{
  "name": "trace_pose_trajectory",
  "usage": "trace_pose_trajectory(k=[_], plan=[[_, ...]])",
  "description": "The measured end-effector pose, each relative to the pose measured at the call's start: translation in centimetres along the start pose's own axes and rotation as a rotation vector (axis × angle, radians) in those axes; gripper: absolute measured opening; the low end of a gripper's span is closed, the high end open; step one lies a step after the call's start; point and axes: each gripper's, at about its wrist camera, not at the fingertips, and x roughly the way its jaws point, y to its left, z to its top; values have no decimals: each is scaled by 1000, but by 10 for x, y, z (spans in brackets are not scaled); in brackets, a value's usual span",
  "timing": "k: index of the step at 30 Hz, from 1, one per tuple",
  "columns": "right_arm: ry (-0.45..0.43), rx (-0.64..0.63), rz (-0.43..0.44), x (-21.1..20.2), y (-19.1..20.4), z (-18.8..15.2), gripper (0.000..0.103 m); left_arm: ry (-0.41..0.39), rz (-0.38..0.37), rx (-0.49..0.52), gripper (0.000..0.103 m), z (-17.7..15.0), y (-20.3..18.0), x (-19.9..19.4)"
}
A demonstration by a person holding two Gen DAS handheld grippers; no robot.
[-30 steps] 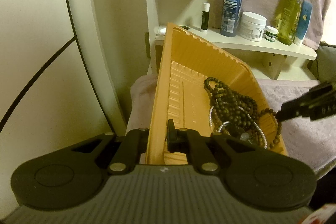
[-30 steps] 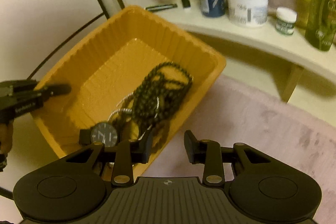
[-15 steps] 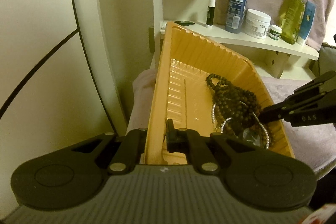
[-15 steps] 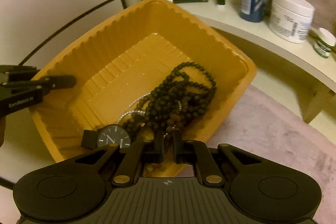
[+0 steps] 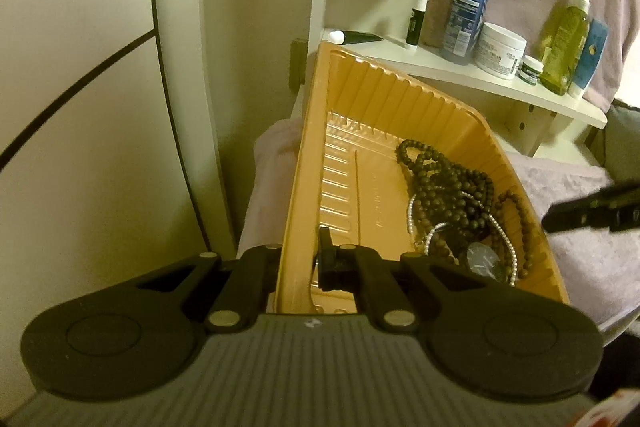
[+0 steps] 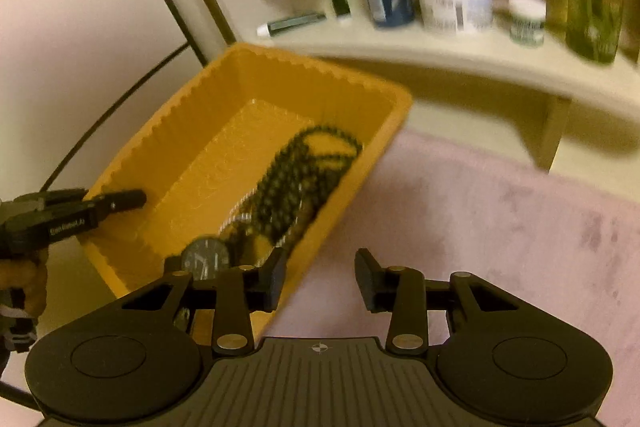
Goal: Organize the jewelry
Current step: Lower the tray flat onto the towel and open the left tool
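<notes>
Inside a ribbed yellow tray (image 5: pixel 384 99), a tangle of dark beaded necklaces (image 5: pixel 448 187) lies heaped against the right wall, threaded with a strand of small pale beads (image 5: pixel 500 231). A black-faced wristwatch (image 6: pixel 206 259) sits at the near end of the heap. The left gripper (image 5: pixel 298 263) is clamped on the tray's near left wall, one finger outside, one inside. The right gripper (image 6: pixel 320 277) hangs near the tray's right corner; its jaws have just been opening and now stand apart with nothing between them, one finger over the tray's rim, the other over the pink fleece blanket (image 6: pixel 500 207) on which the tray rests. Beyond, a cream shelf (image 5: pixel 460 67) carries a blue spray bottle (image 5: pixel 466 7), a white jar (image 5: pixel 500 51) and a green bottle (image 5: pixel 566 43).
</notes>
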Motion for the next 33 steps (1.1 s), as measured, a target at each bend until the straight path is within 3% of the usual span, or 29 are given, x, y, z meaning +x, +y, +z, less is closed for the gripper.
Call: trace_pose_trajectory(k=[3, 5, 6, 26, 29, 33], plan=[[1, 47, 40, 5, 0, -3, 39, -1, -6, -8, 5, -1, 2, 1], [5, 53, 51, 10, 2, -4, 31, -2, -7, -8, 5, -1, 2, 1], [3, 61, 62, 12, 3, -3, 21, -2, -8, -8, 5, -1, 2, 1], [-20, 244, -37, -11, -4, -11, 15, 60, -95, -33, 7, -6, -8, 11], [-30, 250, -34, -9, -3, -13, 16, 65, -94, -51, 11, -8, -3, 8], [-47, 226, -16, -13, -4, -15, 16, 36, -71, -104, 25, -11, 8, -1]])
